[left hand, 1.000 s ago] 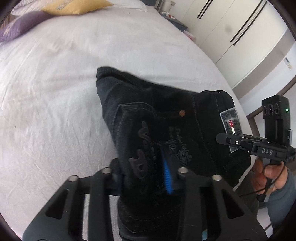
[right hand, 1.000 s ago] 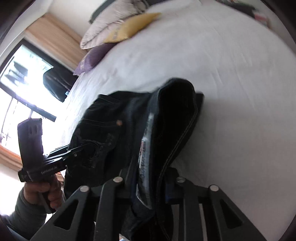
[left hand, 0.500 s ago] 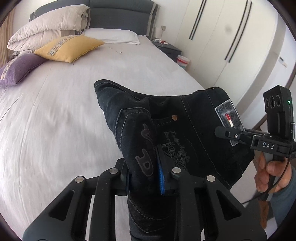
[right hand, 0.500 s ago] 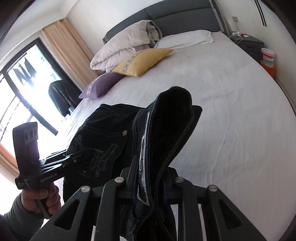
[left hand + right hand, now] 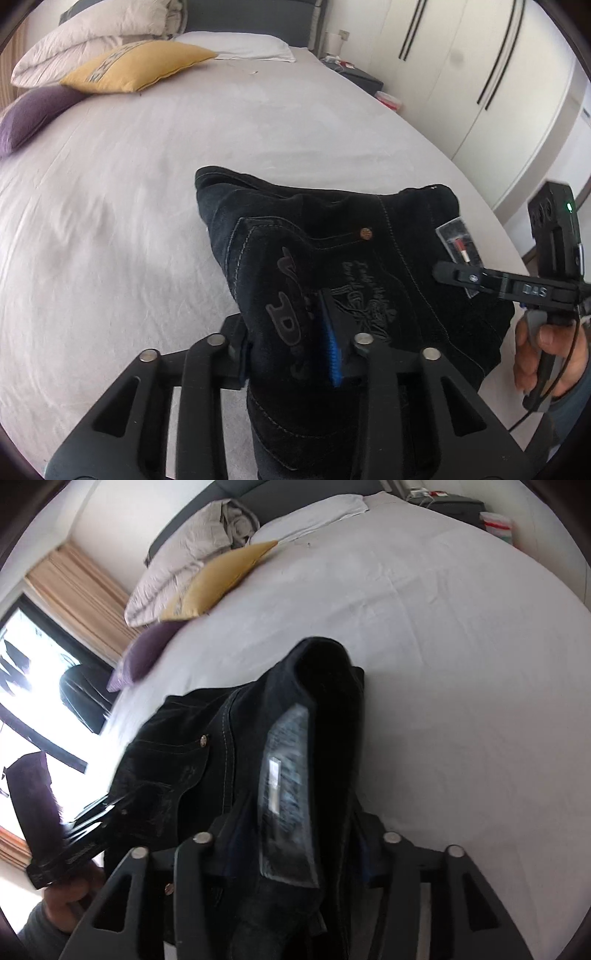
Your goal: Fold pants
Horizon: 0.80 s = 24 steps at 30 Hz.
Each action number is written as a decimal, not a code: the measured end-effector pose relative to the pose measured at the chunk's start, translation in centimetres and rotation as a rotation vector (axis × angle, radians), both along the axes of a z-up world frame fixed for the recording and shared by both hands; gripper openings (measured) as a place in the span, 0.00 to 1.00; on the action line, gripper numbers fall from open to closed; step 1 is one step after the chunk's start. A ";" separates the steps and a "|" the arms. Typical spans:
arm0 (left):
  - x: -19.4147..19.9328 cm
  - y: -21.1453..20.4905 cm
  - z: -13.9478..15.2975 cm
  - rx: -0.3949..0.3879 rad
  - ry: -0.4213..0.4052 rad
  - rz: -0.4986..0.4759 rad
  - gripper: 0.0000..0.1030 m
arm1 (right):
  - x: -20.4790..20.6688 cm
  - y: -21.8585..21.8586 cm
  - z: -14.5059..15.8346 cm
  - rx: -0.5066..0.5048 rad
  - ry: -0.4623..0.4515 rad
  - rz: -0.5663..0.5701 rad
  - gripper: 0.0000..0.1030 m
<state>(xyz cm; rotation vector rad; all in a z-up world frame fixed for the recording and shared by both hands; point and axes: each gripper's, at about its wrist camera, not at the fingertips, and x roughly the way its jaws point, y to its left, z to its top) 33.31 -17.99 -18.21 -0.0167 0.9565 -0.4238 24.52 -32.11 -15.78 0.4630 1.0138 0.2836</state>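
Above bed (image 5: 110, 221) edge | both tools clamp pants (image 5: 369, 266) | open sheet beyond

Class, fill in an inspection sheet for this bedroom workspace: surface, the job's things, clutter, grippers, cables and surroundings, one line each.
Surface: bed with a pale, slightly creased sheet.
Job's things: black pants, held up over the bed; patch label near the waistband.
Clutter: yellow cushion, purple cushion, white pillow and folded duvet, all at the head end.
Grippers: left gripper shut on the pants; right gripper shut on the pants at the label.
Cables: thin black cable by the person's right hand.
Surroundings: white wardrobe, window with curtain, nightstand.
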 end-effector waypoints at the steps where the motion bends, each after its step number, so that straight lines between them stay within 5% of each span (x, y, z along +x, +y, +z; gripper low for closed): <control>1: 0.1 0.2 -0.3 0.006 0.000 0.006 0.40 | -0.6 0.0 0.3 -0.012 -0.006 -0.004 0.64; 5: -1.0 1.2 0.4 0.011 -0.016 0.032 0.53 | -3.9 0.2 2.3 -0.079 -0.024 -0.004 0.70; 14: -8.9 4.1 6.6 0.004 -0.217 0.044 0.86 | -15.8 1.5 10.1 -0.129 -0.173 0.007 0.78; 20: -17.2 6.1 9.8 0.031 -0.305 0.082 0.87 | -22.9 4.1 15.3 -0.170 -0.304 0.031 0.83; 24: -23.8 7.1 11.5 0.056 -0.388 0.089 0.98 | -27.1 5.5 17.1 -0.183 -0.362 0.023 0.86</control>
